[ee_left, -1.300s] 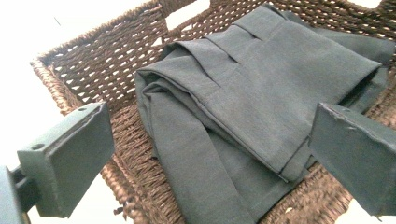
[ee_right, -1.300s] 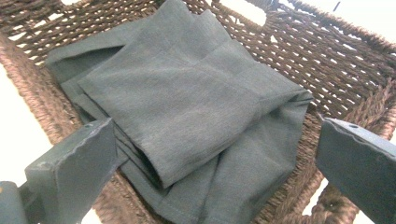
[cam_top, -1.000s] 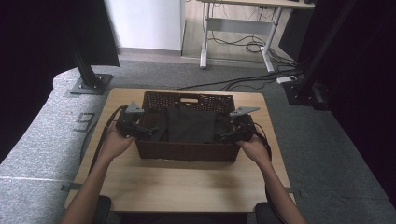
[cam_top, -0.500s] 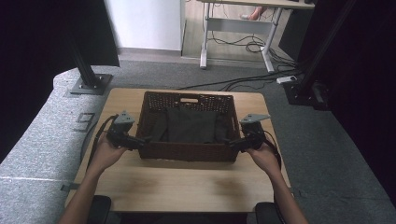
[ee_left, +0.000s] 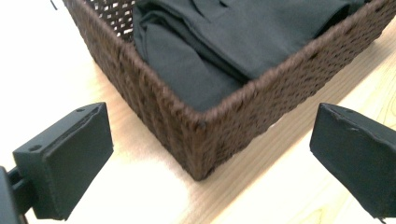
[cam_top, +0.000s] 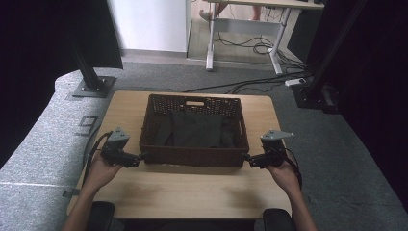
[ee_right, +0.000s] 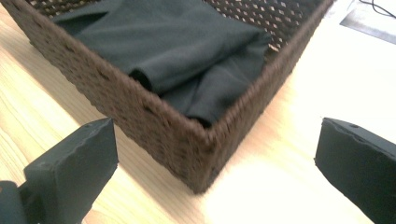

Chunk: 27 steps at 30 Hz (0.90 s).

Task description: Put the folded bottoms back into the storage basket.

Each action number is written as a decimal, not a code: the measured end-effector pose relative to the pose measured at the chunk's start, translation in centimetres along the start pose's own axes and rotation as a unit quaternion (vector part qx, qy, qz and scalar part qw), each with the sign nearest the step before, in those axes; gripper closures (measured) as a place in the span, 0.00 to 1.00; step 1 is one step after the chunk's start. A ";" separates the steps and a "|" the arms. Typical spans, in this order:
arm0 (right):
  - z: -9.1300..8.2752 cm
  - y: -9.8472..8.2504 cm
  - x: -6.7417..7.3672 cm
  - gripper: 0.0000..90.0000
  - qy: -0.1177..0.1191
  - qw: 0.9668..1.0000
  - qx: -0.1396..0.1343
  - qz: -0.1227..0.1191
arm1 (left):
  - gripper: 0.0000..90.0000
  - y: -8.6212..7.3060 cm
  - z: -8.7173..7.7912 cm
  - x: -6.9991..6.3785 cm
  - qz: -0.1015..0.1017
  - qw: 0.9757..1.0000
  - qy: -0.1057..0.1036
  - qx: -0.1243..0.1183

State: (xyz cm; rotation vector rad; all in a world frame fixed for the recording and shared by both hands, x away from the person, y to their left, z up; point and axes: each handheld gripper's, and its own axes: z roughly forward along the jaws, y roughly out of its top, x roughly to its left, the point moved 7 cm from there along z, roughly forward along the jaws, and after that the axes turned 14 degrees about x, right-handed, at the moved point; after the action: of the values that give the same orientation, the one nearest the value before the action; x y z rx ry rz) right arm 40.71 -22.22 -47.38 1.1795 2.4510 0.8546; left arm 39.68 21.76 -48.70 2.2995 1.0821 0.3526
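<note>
High view: wicker basket (cam_top: 192, 155) holds dark folded cloth (cam_top: 199, 129); both grippers' jaws spread wide.

lab/studio | black curtains (cam_top: 43, 33) | rig stands (cam_top: 89, 77) | floor cables (cam_top: 250, 48)

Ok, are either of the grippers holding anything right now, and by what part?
Nothing is held. The left gripper and the right gripper are both open, each facing a near corner of the basket with the dark cloth inside it.
</note>
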 end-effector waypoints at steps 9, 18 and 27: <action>1.6 -2.7 -0.2 0.00 -0.005 1.000 0.005 0.015 | 0.00 -2.7 2.1 -0.1 -0.003 1.000 0.004 0.013; 4.1 -5.0 0.3 0.00 -0.002 0.999 0.019 0.027 | 0.00 -4.6 4.7 -0.8 -0.007 1.000 -0.005 0.029; 6.9 -7.0 0.8 0.00 -0.001 0.998 0.043 0.039 | 0.00 -6.1 7.2 -1.4 -0.013 0.999 -0.018 0.049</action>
State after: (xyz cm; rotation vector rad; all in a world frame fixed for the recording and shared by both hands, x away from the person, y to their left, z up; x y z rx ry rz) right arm 39.29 -22.37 -57.13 1.3140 2.4776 0.7762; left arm 38.29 21.10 -58.16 2.3667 1.1332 0.2531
